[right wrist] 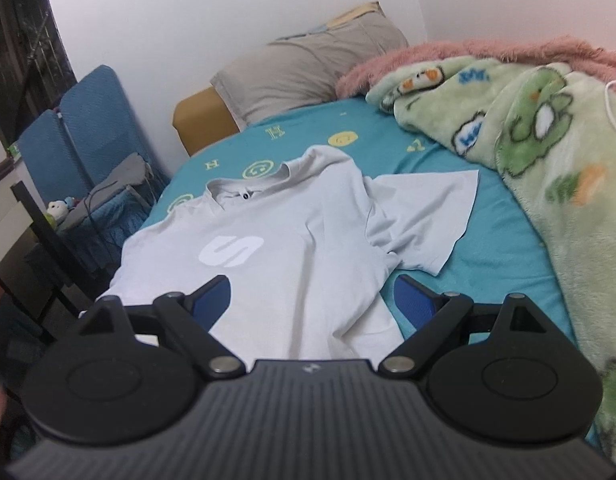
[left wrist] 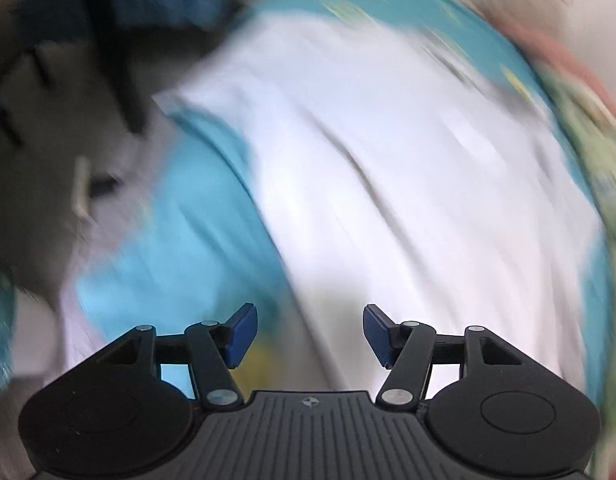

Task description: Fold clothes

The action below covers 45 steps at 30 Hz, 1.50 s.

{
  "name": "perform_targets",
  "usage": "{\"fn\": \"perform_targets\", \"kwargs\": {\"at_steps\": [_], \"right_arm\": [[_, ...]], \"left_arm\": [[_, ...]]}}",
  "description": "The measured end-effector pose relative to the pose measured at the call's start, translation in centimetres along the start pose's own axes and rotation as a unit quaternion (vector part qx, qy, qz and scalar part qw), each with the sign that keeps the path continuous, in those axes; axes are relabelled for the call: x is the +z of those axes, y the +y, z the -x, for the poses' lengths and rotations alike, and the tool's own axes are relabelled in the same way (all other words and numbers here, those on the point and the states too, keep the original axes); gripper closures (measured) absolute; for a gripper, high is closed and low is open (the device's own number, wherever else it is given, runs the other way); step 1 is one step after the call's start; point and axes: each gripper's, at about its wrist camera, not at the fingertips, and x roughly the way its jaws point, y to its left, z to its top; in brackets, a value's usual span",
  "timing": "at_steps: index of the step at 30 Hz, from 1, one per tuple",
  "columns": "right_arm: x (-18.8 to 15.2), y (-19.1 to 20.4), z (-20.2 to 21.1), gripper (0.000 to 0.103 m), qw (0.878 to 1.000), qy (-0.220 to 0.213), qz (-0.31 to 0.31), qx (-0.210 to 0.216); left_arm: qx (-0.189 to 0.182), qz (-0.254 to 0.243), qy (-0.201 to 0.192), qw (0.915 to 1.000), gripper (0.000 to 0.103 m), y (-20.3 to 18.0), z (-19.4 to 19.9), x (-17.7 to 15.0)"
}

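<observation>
One white T-shirt (right wrist: pixel 292 240) is the only garment we are seeing laid out, and it is resting on the bed (right wrist: pixel 500 248), which is covered with a turquoise sheet. The shirt is lying face up, collar toward the grey pillow (right wrist: pixel 308 60), with one sleeve (right wrist: pixel 424 216) spread out flat to the side. A green blanket (right wrist: pixel 548 152) with cartoon prints is filling the far side of the bed, apart from the shirt. Beside the bed a blue chair (right wrist: pixel 84 128) is standing near the wall.

We are judging that the folding is only starting, because the shirt is looking spread and not yet folded anywhere.

The right gripper (right wrist: pixel 312 304) is hovering above the lower hem of the shirt; its jaws are standing wide apart and are holding nothing. The left gripper (left wrist: pixel 310 332) is also released, jaws apart and empty, over the white cloth (left wrist: pixel 388 180); its picture is strongly blurred, so we cannot tell which part of the shirt is below it.

For the next move, we are thinking that each gripper needs to pinch one edge of the shirt, probably a sleeve or a side, taking only the shirt and not the sheet under it.
</observation>
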Motion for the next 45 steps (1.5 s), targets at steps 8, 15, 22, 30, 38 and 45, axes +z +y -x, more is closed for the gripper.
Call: {"fn": "perform_targets", "kwargs": {"at_steps": [8, 15, 22, 30, 38, 45], "right_arm": [[-0.8, -0.4, 4.6, 0.013, 1.0, -0.017, 0.001, -0.003], [-0.8, -0.9, 6.3, 0.013, 0.999, -0.032, 0.0, -0.001], [-0.6, -1.1, 6.0, 0.013, 0.999, -0.032, -0.004, 0.001], [-0.8, -0.9, 6.2, 0.013, 0.999, -0.039, 0.005, -0.002], [-0.7, -0.4, 6.4, 0.013, 0.999, -0.047, 0.017, -0.007], [-0.7, -0.3, 6.8, 0.013, 0.998, -0.059, 0.022, -0.012]], "left_arm": [[0.034, -0.08, 0.075, 0.9934, 0.043, -6.1, 0.6, -10.3], [0.011, -0.093, 0.065, 0.9935, 0.101, -6.1, 3.4, -11.4], [0.086, -0.115, 0.081, 0.9863, 0.101, -3.1, 5.4, -10.9], [0.189, -0.12, 0.108, 0.9685, 0.073, 0.1, 5.8, -10.1], [0.138, -0.141, -0.034, 0.9798, 0.019, -4.2, 9.6, -8.9], [0.076, -0.147, -0.209, 0.9637, 0.009, -11.3, 11.9, -8.5]]}}
